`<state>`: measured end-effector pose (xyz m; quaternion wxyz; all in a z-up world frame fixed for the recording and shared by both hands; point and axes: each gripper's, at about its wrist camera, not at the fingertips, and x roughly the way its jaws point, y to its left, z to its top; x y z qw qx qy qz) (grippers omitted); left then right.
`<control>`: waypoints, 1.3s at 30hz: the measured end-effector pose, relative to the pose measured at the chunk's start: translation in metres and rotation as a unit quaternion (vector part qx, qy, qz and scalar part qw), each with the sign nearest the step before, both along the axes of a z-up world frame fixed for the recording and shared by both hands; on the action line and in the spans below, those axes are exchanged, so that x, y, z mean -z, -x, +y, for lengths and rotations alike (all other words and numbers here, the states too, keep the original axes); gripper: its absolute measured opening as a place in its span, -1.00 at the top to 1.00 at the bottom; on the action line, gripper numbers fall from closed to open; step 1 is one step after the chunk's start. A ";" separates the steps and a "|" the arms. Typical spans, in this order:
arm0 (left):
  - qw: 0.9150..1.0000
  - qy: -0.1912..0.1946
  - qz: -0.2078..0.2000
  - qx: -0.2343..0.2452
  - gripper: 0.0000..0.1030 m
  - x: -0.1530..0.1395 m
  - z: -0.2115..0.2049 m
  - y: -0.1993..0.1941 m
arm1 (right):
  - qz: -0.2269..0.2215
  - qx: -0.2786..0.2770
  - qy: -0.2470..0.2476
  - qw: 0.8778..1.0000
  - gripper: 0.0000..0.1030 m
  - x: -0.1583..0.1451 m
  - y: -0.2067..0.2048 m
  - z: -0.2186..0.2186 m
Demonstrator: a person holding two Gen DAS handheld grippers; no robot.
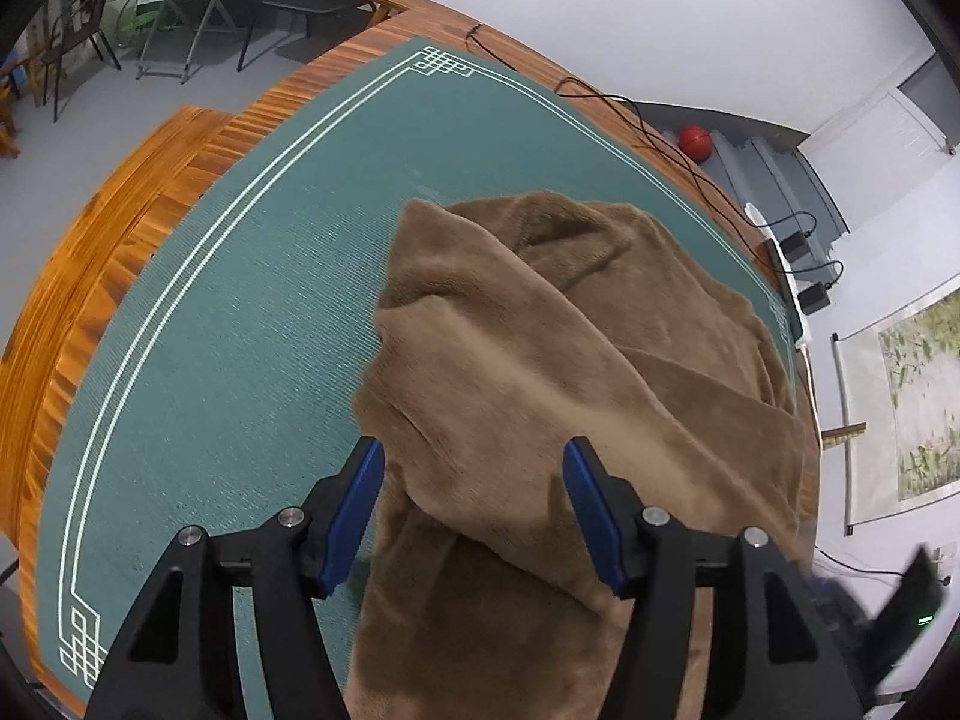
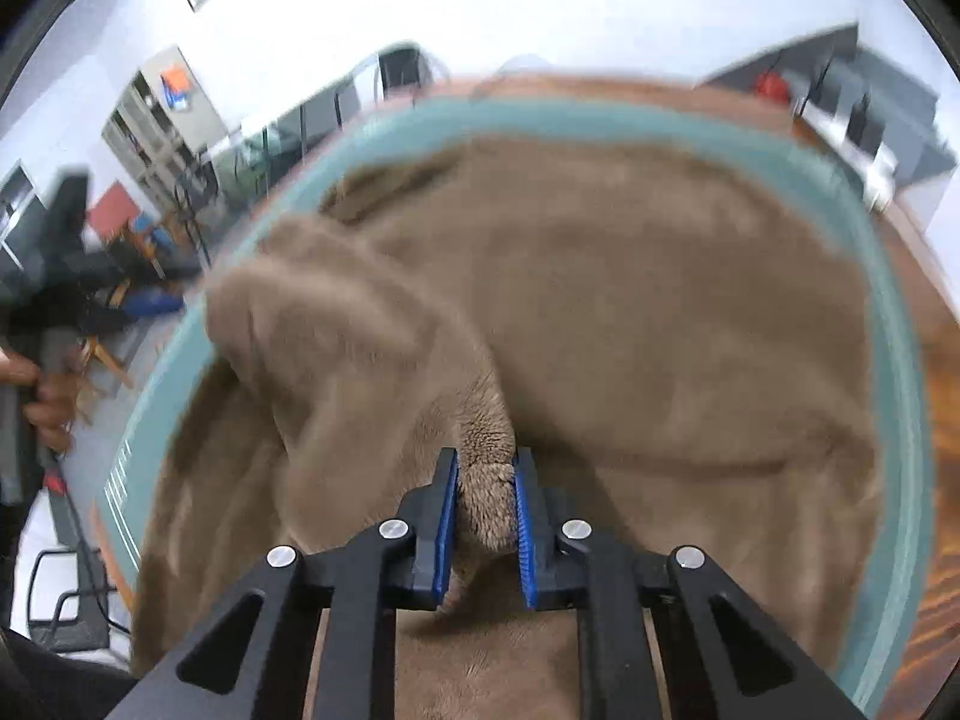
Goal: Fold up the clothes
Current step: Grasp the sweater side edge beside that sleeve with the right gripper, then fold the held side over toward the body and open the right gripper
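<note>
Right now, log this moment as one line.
left tongs open over brown fleece garment | right tongs shut on garment fold | green mat underneath

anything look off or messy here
Nothing damaged or spilled. The brown fleece garment lies bunched in loose overlapping folds on the green mat, not flat. The right gripper pinches a fold; the left gripper is open over it.
</note>
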<state>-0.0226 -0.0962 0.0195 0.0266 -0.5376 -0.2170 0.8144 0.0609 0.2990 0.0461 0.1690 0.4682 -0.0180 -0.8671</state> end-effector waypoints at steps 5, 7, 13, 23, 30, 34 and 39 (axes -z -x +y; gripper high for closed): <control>1.000 0.022 -0.001 0.003 -0.29 0.004 -0.001 0.002 | 0.107 0.057 -0.034 0.992 0.66 -0.063 0.015 0.027; 0.999 0.037 -0.002 0.010 -0.29 0.009 0.002 0.002 | 0.131 0.086 -0.056 0.986 0.67 -0.074 0.025 0.041; 0.996 0.081 -0.009 0.043 -0.29 0.024 0.013 0.004 | 0.127 0.129 -0.073 0.981 0.66 -0.070 0.049 0.063; 0.972 0.200 0.016 0.119 -0.29 0.040 0.048 0.004 | 0.199 0.111 -0.068 0.971 0.66 -0.112 0.041 0.043; 0.971 0.217 0.012 0.103 -0.30 0.047 0.039 0.010 | 0.216 0.142 -0.096 0.961 0.67 -0.129 0.043 0.049; 0.973 0.210 0.009 0.095 -0.30 0.048 0.031 0.011 | 0.153 0.163 -0.139 0.965 0.66 -0.086 0.064 0.061; 0.976 0.201 0.005 0.086 -0.30 0.050 0.021 0.013 | 0.074 0.140 -0.081 0.984 0.39 -0.045 0.069 0.066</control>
